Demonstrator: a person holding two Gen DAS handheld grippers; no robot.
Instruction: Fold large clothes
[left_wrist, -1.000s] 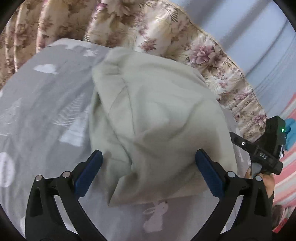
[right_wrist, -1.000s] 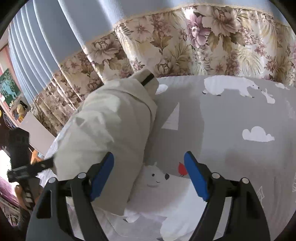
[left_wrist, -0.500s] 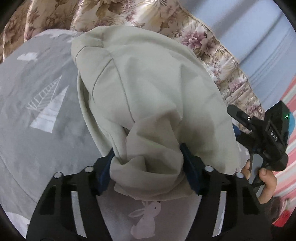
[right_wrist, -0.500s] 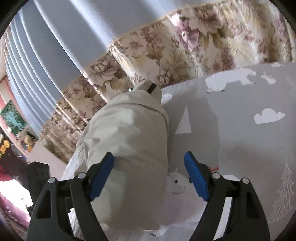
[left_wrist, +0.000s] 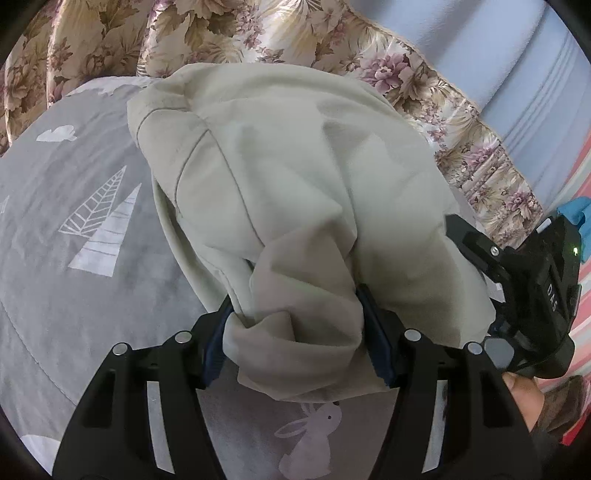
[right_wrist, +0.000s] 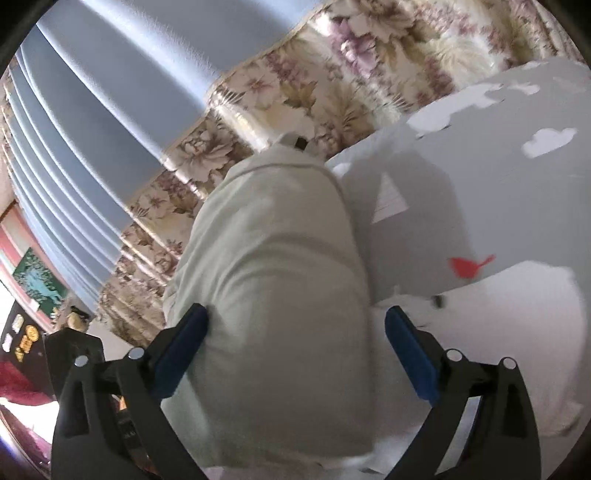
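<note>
In the left wrist view, the left gripper (left_wrist: 297, 334), wide open a second ago, is now clamped on a bunched near edge of the pale green garment (left_wrist: 295, 177) lying on the grey bedspread (left_wrist: 74, 221). In the right wrist view, the right gripper (right_wrist: 295, 343) is held wide open astride the garment's near end, nothing gripped; a fold lift is judged imminent.

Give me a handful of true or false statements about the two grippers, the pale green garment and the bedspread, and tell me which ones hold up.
1. The left gripper is shut on a bunch of the pale green garment. True.
2. The right gripper is clamped on the garment. False: its jaws stand wide apart, with cloth between them but not pinched.
3. The garment lies on a grey bedspread printed with white trees and clouds. True.
4. A white rabbit print on the bedspread shows below the left gripper's hold. True.
5. The curtain behind the bed is plain red. False: it has a floral band below pale blue cloth.
</note>
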